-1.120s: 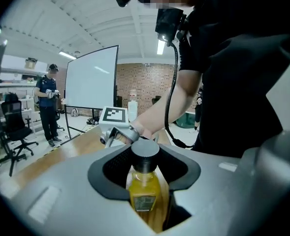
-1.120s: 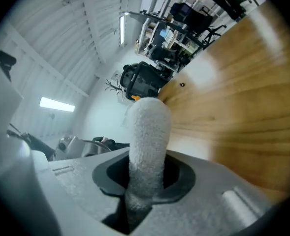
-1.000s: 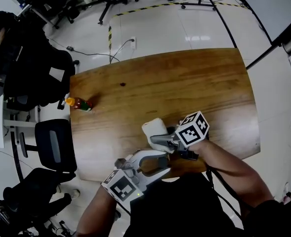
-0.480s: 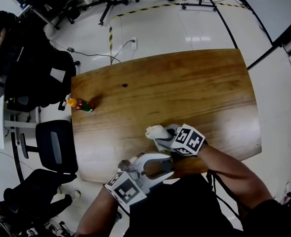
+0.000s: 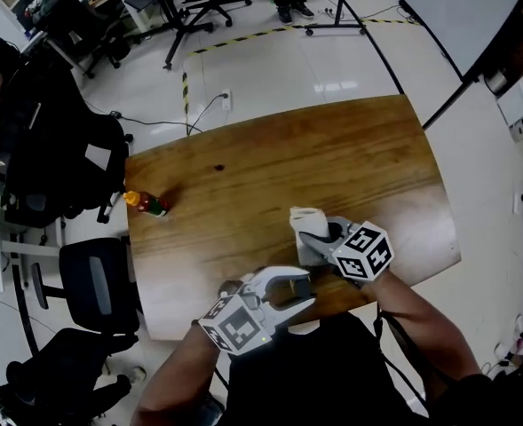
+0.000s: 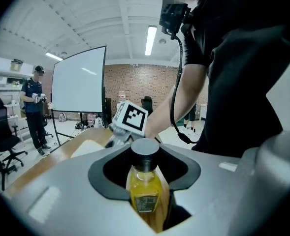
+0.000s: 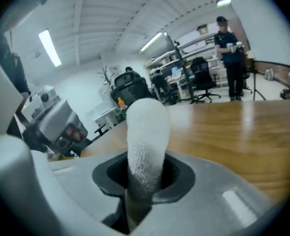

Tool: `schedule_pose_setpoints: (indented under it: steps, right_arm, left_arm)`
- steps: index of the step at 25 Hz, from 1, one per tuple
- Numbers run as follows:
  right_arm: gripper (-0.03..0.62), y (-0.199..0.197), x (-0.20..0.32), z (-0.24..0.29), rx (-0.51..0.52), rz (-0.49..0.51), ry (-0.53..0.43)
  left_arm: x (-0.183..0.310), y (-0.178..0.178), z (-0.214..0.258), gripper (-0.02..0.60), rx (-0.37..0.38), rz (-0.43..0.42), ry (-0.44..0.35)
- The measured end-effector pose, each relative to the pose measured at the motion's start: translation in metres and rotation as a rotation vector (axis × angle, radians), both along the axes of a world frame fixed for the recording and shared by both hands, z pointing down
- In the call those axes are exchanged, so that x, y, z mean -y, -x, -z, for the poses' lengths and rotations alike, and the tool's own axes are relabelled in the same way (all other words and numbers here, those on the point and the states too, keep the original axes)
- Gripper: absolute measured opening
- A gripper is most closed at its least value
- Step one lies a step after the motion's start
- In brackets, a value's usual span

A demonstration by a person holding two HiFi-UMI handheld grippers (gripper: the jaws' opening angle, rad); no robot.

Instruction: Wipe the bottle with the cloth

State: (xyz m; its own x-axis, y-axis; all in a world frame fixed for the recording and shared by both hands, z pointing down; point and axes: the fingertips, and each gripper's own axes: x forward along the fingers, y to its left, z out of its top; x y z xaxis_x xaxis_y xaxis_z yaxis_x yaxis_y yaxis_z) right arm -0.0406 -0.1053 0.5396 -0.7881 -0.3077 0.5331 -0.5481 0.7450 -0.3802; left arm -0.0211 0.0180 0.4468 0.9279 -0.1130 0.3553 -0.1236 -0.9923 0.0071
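A bottle (image 6: 145, 186) of yellow liquid with a dark cap stands upright between the jaws of my left gripper (image 6: 145, 168), which is shut on its body. In the head view that left gripper (image 5: 283, 291) hovers at the near edge of the wooden table (image 5: 332, 158). My right gripper (image 5: 319, 238) sits just right of it and farther in, shut on a rolled white cloth (image 5: 306, 219). In the right gripper view the cloth (image 7: 145, 132) sticks up out of the right gripper (image 7: 142, 181). Cloth and bottle are apart.
A second small bottle (image 5: 146, 204) with an orange cap lies at the table's left edge. A dark spot (image 5: 218, 166) marks the wood. Office chairs (image 5: 97, 269) crowd the left side. A person (image 6: 34, 107) stands by a whiteboard (image 6: 78, 80) beyond the table.
My right gripper has swung to the right with the cloth and rolled, moving away from the bottle. The left gripper has kept its hold and hardly moved.
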Motion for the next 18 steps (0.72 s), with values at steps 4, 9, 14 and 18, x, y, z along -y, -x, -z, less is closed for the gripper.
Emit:
schedule_pose_setpoints:
  steps: [4,9,14,18]
  right_arm:
    - [0.074,-0.067,-0.002,0.055,-0.015,-0.226,-0.054]
    - [0.074,-0.107,-0.048,0.113,0.104,-0.41,-0.034]
    - [0.074,-0.121,-0.093,0.123,0.147,-0.436,-0.032]
    - [0.074,-0.125,-0.11,0.127,0.138,-0.413,-0.044]
  left_arm:
    - [0.004,0.002,-0.002,0.179,-0.034,0.017,0.001]
    - [0.011,-0.003,0.005,0.204,-0.13,0.055,0.018]
    - [0.011,0.009,0.041,0.227,-0.276,0.207,0.16]
    - [0.013,0.059,0.057,0.224,-0.422,0.494,0.329]
